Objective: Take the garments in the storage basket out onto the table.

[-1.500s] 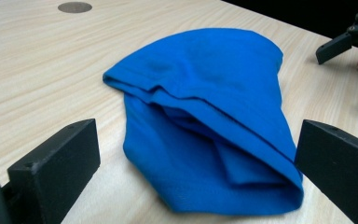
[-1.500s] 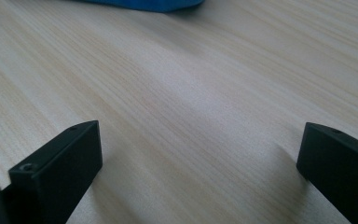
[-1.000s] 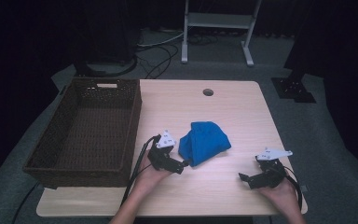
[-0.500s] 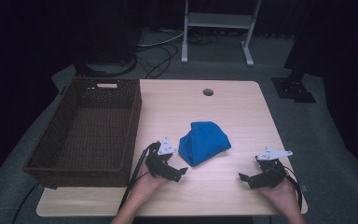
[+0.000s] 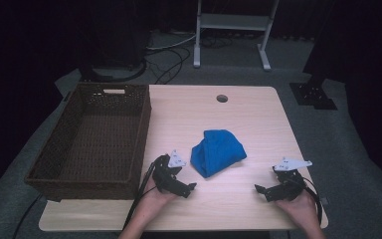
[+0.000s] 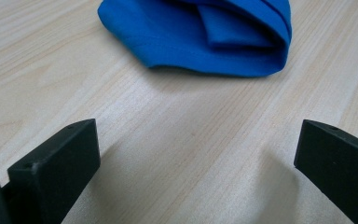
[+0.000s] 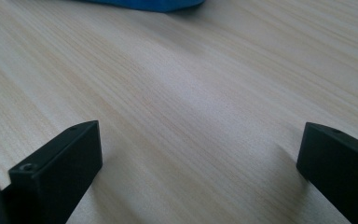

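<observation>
Resting Beside a Folded Blue Cloth, Both Sets of Fingers Wide Open

High view: a folded blue cloth (image 5: 217, 158) lies near the middle of the light wooden tabletop (image 5: 238, 114), toward the person's side. The left gripper (image 5: 185, 189) sits low on the tabletop just left of and slightly nearer than the cloth, close to it but apart, its grey plate toward the cloth. The right gripper (image 5: 262, 191) rests well apart from the cloth, near the right front edge, pointing left across the wood. A dark wicker basket (image 5: 72, 142) stands along the left edge of the tabletop. Each gripper is held in a hand coming in from the bottom.

Left gripper view: the fingers (image 6: 58, 161) are spread wide with bare wood between them and nothing held. The blue cloth (image 6: 200, 37) lies ahead of the fingertips, across a short stretch of tabletop, untouched. This view shows what the high view does not: the cloth's layered folds opening toward the camera and its stitched hem.

Right gripper view: the fingers (image 7: 60, 158) are likewise spread wide and empty over the wood grain. A thin edge of the blue cloth (image 7: 144, 4) appears at the top, far ahead of the tips.
</observation>
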Action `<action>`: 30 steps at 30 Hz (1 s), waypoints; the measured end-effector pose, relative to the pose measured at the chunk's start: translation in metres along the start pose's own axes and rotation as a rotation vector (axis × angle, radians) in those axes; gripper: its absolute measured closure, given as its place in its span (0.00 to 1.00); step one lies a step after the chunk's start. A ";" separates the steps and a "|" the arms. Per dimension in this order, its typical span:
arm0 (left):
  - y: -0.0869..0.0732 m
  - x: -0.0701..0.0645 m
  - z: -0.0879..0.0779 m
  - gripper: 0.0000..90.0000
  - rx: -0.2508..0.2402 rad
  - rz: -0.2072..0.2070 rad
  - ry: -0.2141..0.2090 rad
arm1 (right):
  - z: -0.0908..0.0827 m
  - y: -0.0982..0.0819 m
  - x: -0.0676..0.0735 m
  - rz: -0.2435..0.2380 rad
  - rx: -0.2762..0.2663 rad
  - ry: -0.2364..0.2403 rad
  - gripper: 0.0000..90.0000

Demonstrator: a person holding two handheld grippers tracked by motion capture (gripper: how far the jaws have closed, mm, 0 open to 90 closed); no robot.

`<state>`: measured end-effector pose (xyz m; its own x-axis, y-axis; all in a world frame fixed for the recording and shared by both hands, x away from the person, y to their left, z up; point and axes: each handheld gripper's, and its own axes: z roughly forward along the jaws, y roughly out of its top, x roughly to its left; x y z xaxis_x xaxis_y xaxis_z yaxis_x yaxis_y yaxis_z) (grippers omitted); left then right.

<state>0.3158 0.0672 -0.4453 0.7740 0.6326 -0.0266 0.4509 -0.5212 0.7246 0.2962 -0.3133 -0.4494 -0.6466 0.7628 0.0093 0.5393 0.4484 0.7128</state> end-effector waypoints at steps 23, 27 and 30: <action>-0.002 -0.005 -0.001 0.00 0.018 0.005 0.053 | -0.006 0.007 -0.002 0.019 -0.051 0.017 0.00; -0.002 -0.005 -0.001 0.00 0.018 0.005 0.052 | -0.006 0.011 -0.001 0.014 -0.062 0.016 0.00; -0.002 -0.005 -0.001 0.00 0.018 0.006 0.052 | -0.006 0.017 0.000 0.009 -0.070 0.012 0.00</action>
<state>0.3105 0.0655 -0.4458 0.7530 0.6579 0.0137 0.4546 -0.5351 0.7120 0.3021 -0.3086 -0.4328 -0.6487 0.7607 0.0237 0.5063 0.4081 0.7597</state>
